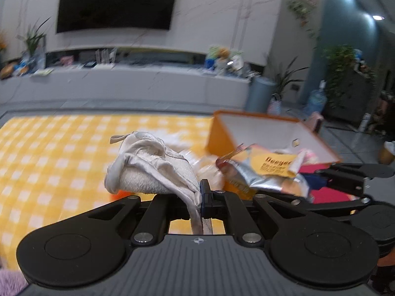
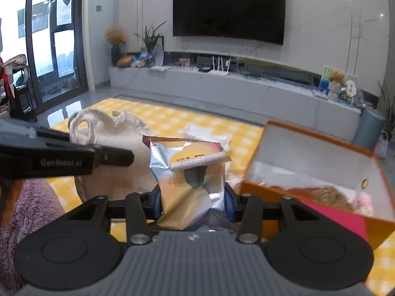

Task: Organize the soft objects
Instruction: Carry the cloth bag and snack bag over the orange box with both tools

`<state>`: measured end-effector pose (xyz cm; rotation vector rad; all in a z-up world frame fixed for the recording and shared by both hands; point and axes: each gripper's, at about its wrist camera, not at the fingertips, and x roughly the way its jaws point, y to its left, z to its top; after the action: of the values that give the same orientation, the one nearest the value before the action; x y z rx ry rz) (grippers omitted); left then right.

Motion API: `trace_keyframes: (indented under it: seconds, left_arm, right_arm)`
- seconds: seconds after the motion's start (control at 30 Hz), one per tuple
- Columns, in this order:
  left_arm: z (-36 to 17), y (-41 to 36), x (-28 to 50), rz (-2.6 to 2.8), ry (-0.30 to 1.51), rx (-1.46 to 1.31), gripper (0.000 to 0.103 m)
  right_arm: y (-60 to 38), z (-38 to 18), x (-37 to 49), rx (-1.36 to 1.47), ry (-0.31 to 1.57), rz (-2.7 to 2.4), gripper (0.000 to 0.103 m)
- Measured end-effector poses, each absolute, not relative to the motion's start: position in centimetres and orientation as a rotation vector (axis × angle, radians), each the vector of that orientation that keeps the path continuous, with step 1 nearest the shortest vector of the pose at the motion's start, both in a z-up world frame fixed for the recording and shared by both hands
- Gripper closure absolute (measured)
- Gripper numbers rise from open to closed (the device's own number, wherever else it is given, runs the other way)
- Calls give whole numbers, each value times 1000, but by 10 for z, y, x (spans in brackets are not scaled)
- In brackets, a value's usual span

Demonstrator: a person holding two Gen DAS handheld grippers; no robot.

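cloth (image 2: 108, 133) left of pouch (image 2: 190, 185) | box (image 2: 321, 162) right | all above mat (image 2: 172, 120)

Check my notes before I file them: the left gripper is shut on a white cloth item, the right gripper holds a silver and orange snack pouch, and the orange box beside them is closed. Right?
One slip: the orange box is open, not closed. The right wrist view shows its white inside with soft things in it. The rest stands: the left gripper is shut on the white cloth item, and the right gripper holds the snack pouch.

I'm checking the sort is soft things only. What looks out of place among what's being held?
The foil snack packet between the right gripper fingers stands out: it is crinkly packaging, not cloth. The left gripper pinches a white towel, which fits. The orange box already holds plush items.
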<state>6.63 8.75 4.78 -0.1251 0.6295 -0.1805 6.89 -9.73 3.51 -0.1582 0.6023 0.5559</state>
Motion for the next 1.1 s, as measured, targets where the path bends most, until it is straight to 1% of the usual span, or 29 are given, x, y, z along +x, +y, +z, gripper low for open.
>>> trace_keyframes:
  seconds: [0.17,0.37,0.63,0.73,0.83,1.1]
  left_arm:
    - [74,61,82,-299,607,-170,97]
    - [85,23,120,-427,612,-158,97]
    - [98,1,186,-483,606,-100,97]
    - [93,-10,209,-478,630,-57,97]
    - [80,-22,231,-473,673,-25,97]
    - [29,-29,270,-487,800,-9,97]
  right_arm:
    - [-130,59,70,-164,559,505,57]
    - [-169,82,87,-156,539,428,57]
    - [-229,90,146,-85,602,292,57]
    - [-241,84,176,-55,652,264,57]
    - [-240,72,205,-83,706,248,57]
    - [-246,14,292,-123,898,193,57]
